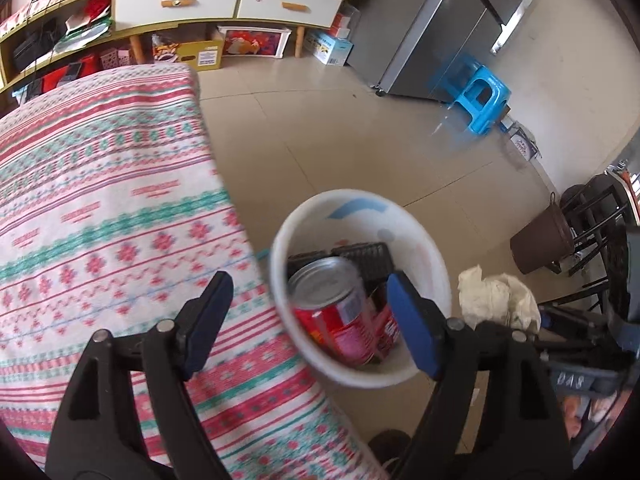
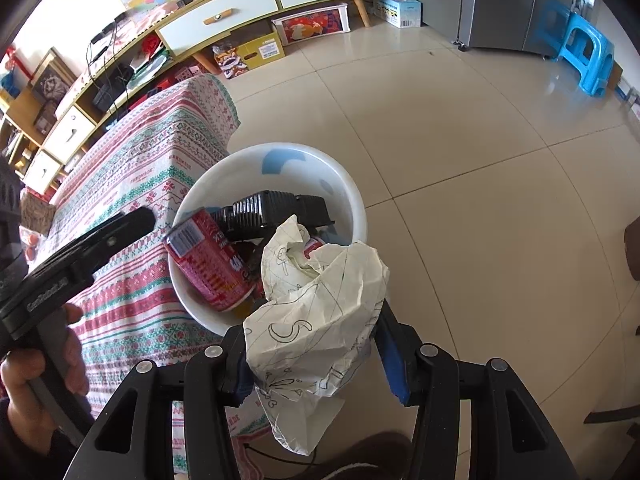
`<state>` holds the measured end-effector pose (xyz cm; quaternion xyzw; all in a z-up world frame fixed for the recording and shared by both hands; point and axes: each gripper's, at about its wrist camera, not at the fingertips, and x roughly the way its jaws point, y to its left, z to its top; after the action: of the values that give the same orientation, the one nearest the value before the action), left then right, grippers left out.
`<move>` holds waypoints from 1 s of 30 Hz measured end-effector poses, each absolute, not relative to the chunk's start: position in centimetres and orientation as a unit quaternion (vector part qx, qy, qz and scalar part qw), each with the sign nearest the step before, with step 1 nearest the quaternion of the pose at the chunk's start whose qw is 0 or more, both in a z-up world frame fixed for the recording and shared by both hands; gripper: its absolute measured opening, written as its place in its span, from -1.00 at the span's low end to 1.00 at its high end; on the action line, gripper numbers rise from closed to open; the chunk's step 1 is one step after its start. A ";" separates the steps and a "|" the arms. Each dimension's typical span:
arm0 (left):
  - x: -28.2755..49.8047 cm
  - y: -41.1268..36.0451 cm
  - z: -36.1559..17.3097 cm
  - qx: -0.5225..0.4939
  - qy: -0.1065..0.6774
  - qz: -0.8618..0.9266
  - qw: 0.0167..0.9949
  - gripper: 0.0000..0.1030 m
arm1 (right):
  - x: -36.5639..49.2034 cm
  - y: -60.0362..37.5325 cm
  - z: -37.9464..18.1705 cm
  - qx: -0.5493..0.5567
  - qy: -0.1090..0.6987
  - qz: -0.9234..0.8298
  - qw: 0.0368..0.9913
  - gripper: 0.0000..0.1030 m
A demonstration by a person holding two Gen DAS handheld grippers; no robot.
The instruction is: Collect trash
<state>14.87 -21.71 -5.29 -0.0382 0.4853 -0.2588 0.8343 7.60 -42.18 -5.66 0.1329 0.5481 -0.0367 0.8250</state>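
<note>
The right gripper (image 2: 316,354) clamps crumpled paper (image 2: 316,308) just before the white bin (image 2: 360,216) ahead; released early, it could miss, while the left gripper (image 1: 308,320) hangs open, empty.

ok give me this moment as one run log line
right tongs: shut on crumpled paper, above white bin | left tongs: open, nothing held | bin: red can, black tray

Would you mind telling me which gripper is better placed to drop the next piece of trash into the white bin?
Right gripper: it holds the crumpled paper just above the white bin. The left gripper is open.
</note>
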 end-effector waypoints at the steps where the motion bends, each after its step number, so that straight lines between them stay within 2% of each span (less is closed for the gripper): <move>1: 14.7 -21.4 -5.3 -0.036 0.487 -0.256 0.835 0.59 | 7.8 -42.0 -5.6 0.131 0.548 -0.036 0.826 0.03; 6: 13.7 -19.0 -5.2 -0.019 0.490 -0.236 0.839 0.61 | 9.0 -41.2 -5.6 0.128 0.546 -0.033 0.827 0.03; 12: 12.4 -16.2 -4.4 -0.008 0.481 -0.209 0.852 0.72 | 10.9 -40.4 -5.7 0.144 0.531 -0.036 0.834 0.08; 13: 12.2 -15.7 -4.3 -0.006 0.479 -0.203 0.854 0.75 | 11.2 -40.3 -5.8 0.150 0.528 -0.040 0.835 0.19; 15: 11.9 -14.9 -4.0 0.001 0.478 -0.186 0.858 0.94 | 11.6 -40.4 -6.0 0.167 0.522 -0.052 0.835 0.58; 30: 9.9 -7.2 -2.0 -0.009 0.466 -0.080 0.881 0.96 | 10.1 -36.4 -4.3 0.178 0.502 -0.044 0.845 0.63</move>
<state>9.91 -7.20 -1.96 -0.0093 0.4662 -0.0799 0.8810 10.13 -36.41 -4.34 0.1776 0.5020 -0.0437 0.8453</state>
